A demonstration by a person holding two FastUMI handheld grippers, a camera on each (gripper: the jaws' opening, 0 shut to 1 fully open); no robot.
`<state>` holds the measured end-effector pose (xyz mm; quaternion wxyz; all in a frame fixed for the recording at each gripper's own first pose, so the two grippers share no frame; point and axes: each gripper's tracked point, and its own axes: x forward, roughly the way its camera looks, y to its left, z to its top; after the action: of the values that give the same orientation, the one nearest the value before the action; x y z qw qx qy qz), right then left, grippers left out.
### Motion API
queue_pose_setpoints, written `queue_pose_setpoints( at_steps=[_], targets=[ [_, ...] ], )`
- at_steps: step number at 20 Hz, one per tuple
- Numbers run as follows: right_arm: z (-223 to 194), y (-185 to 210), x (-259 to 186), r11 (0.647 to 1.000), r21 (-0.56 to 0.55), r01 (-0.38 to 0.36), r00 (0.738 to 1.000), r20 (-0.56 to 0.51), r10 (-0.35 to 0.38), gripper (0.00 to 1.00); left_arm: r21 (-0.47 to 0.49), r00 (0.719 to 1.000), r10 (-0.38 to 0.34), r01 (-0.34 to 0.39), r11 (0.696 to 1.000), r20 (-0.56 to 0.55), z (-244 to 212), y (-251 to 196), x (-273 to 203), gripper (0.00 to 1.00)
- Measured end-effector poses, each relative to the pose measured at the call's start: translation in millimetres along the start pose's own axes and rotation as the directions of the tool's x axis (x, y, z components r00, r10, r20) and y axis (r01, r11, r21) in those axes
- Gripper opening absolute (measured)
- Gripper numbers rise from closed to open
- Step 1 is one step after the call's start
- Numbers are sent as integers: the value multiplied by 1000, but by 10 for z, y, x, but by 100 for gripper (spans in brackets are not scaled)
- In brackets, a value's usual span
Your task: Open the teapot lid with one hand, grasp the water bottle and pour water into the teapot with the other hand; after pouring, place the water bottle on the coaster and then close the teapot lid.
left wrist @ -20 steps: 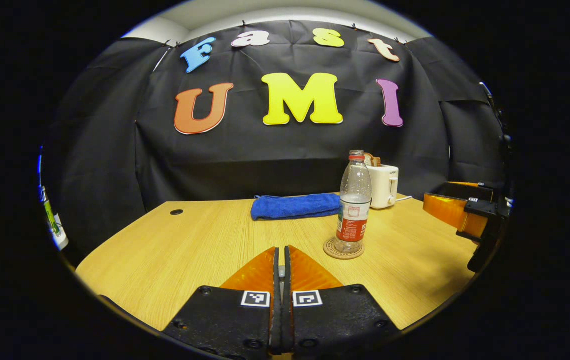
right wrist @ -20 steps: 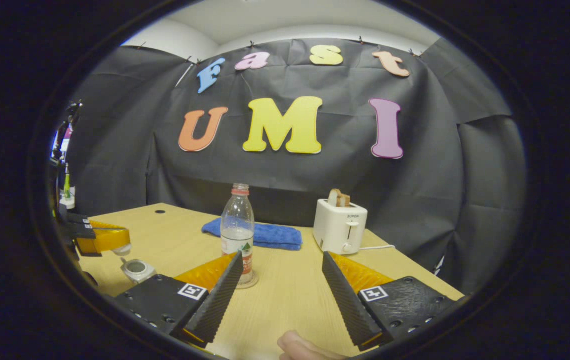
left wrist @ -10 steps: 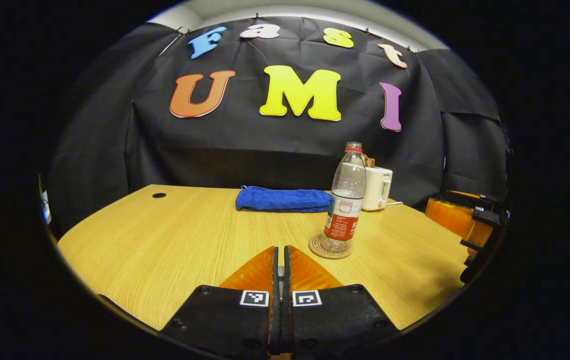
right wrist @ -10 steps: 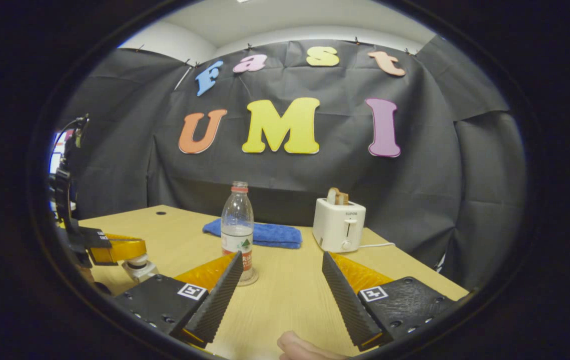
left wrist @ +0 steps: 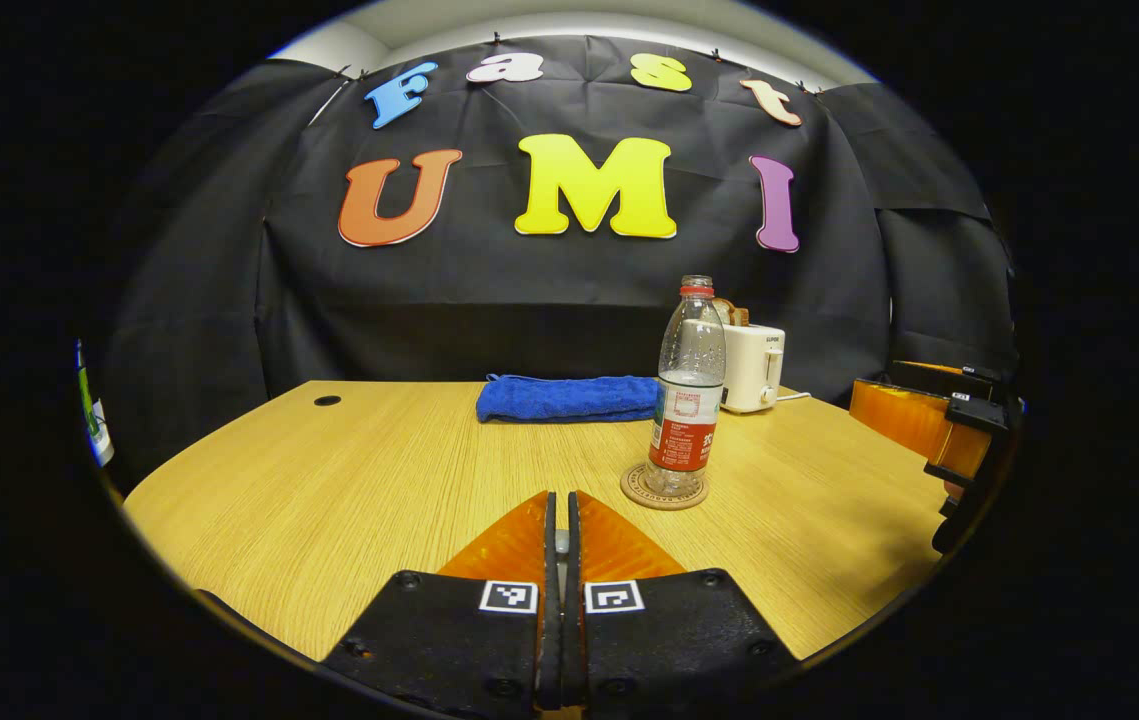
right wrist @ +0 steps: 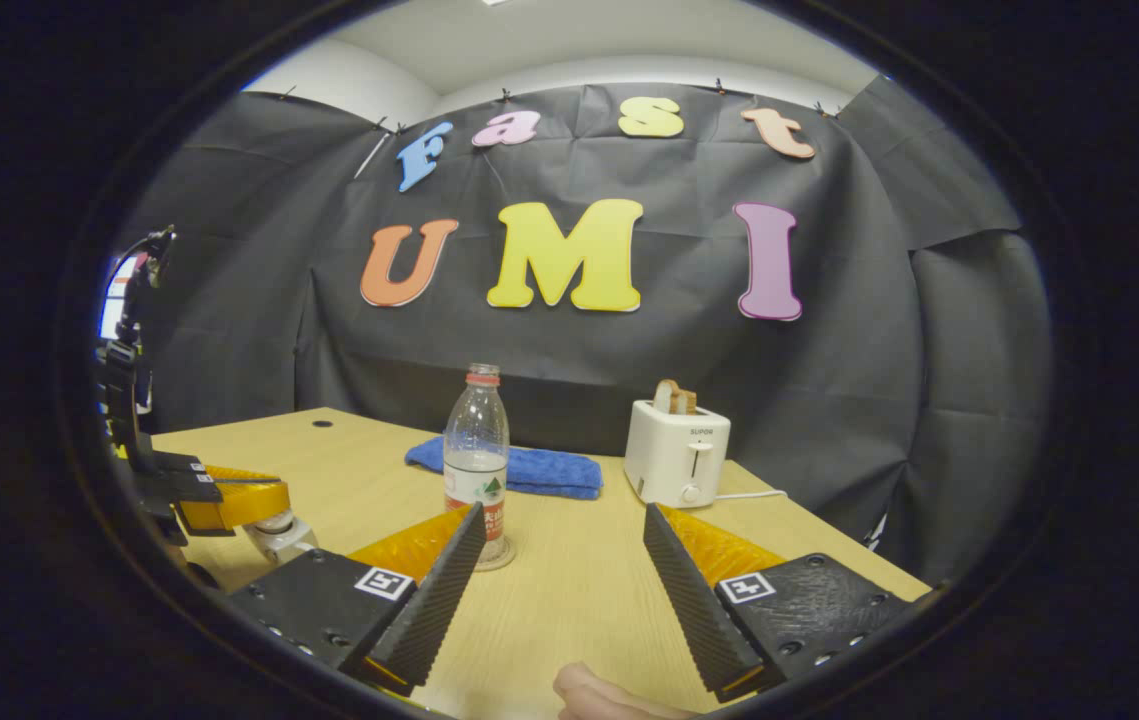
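A clear water bottle [left wrist: 686, 390] with a red label stands upright on a round coaster [left wrist: 664, 487], right of centre in the left gripper view. My left gripper [left wrist: 560, 497] is shut, and a sliver of the teapot lid [left wrist: 561, 545] shows between its fingers. In the right gripper view the left gripper [right wrist: 259, 500] sits low over the small pale teapot [right wrist: 284, 540], with the lid [right wrist: 274, 521] resting on the pot. My right gripper [right wrist: 564, 560] stands open and holds nothing, a little short of the bottle [right wrist: 476, 450] and to its right.
A folded blue towel [left wrist: 569, 398] lies at the back of the wooden table [left wrist: 349, 480]. A white toaster [right wrist: 677, 455] holding a slice of bread stands back right. A cable hole [left wrist: 327, 400] is at the far left. A thumb [right wrist: 609, 700] shows below my right gripper.
The left gripper has come down with the lid, from above the open teapot onto its mouth. The right gripper has stayed open and almost still.
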<state>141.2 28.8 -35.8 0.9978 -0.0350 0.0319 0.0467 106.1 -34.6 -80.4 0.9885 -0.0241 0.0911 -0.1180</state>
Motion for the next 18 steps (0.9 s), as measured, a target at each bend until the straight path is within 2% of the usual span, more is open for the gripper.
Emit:
queue_pose_setpoints(
  at_steps=[2, 3, 5, 6, 14, 16, 17, 18],
  targets=[
    [-9, -21, 8, 1000, 5, 0, 1000, -4, 0, 99, 0, 1000, 1, -1, 1000, -21, -51, -19, 20, 4],
    [-44, -33, 21, 1000, 10, 3, 1000, -12, -3, 95, -10, 999, 12, -12, 1000, -46, -107, -20, -21, 4],
    [-78, -65, 36, 1000, 22, 6, 1000, -25, -6, 98, -20, 999, 9, -10, 1000, -38, -87, -44, -29, 3],
    [-91, -70, 32, 1000, 28, 5, 1000, -29, -4, 95, -20, 999, 8, -9, 1000, -35, -91, -44, -34, 4],
    [-21, -80, -33, 1000, 6, 21, 1000, -19, -21, 95, -44, 999, -8, 6, 999, -47, -97, -80, -24, 8],
    [44, -41, -84, 1000, 0, 22, 1000, -5, -22, 95, -73, 998, -4, -1, 997, -69, -115, -94, -75, 19],
    [61, -35, -104, 1000, -7, 24, 1000, -2, -24, 95, -78, 997, 8, -14, 997, -74, -111, -68, -109, 31],
    [89, -26, -134, 1000, -16, 27, 1000, 2, -27, 98, -78, 997, 18, -24, 997, -75, -92, -43, -125, 34]
  ],
)
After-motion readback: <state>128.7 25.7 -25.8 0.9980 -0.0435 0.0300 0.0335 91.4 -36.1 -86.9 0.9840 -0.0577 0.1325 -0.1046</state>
